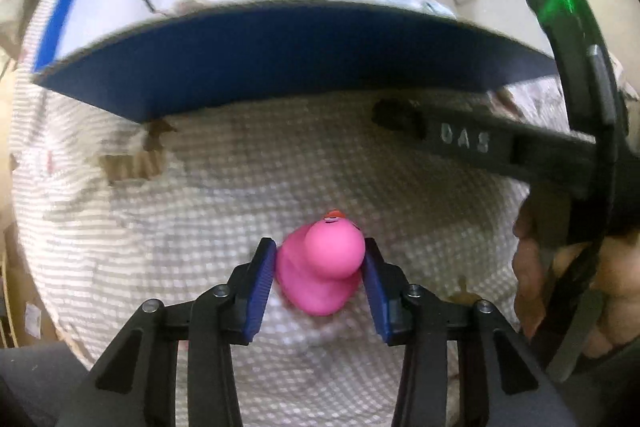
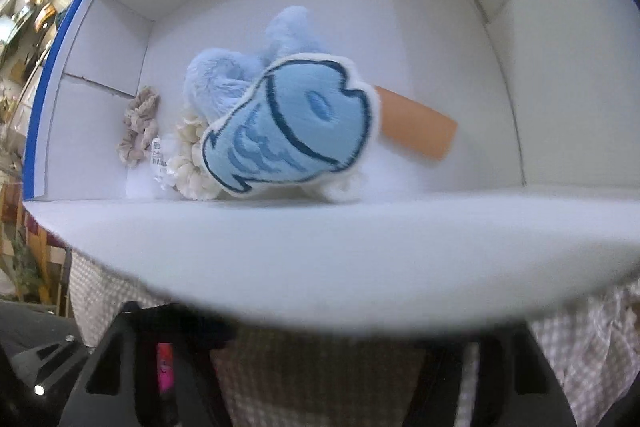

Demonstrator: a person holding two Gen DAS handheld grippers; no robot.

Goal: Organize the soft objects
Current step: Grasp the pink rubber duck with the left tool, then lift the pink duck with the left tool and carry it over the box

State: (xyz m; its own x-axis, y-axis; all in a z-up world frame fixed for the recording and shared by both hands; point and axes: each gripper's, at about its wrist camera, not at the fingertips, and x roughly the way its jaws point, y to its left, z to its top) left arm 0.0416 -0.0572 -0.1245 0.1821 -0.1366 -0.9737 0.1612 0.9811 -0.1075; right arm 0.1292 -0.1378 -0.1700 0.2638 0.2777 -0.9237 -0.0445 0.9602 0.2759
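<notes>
My left gripper (image 1: 320, 263) is shut on a pink rubber duck (image 1: 320, 267), held above a checked cloth (image 1: 200, 227) just in front of a white box with a blue outside (image 1: 280, 67). The right gripper's black body (image 1: 500, 147) reaches toward the box flap from the right; its fingertips are blurred there. In the right wrist view the box's white flap (image 2: 320, 259) hides my fingers. Inside the box lie a blue fish plush (image 2: 288, 127), a pale blue fluffy toy (image 2: 224, 83), a cream scrunchie (image 2: 188, 167), a beige scrunchie (image 2: 138, 127) and an orange piece (image 2: 416, 123).
The box walls (image 2: 560, 87) rise at left, right and back. A brown patch (image 1: 132, 163) marks the checked cloth left of the duck. The person's hand (image 1: 560, 287) holds the right gripper at the right edge.
</notes>
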